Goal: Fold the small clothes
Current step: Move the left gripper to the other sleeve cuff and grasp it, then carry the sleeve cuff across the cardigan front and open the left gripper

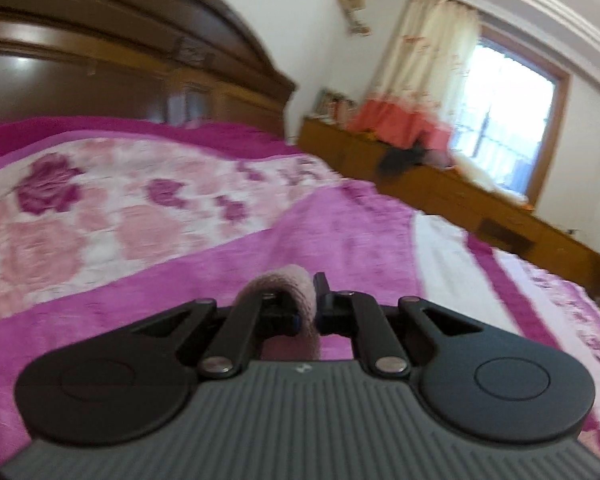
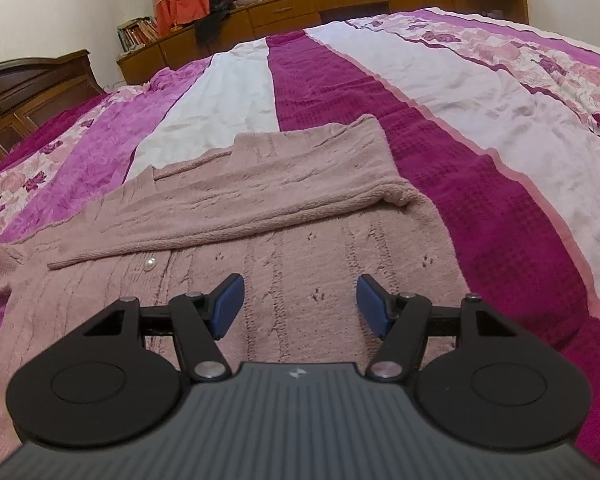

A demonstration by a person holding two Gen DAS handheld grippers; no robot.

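A dusty-pink knitted cardigan lies flat on the bed, one sleeve folded across its front, a pearl button showing. My right gripper is open and empty just above the cardigan's body, blue pads spread wide. My left gripper is shut on a fold of the pink cardigan, which loops up between the fingers above the bedspread. The left view is blurred.
The bed is covered by a magenta, white and floral bedspread. A dark wooden headboard stands at the bed's end. A wooden cabinet with books, clothes and a curtain runs under the window.
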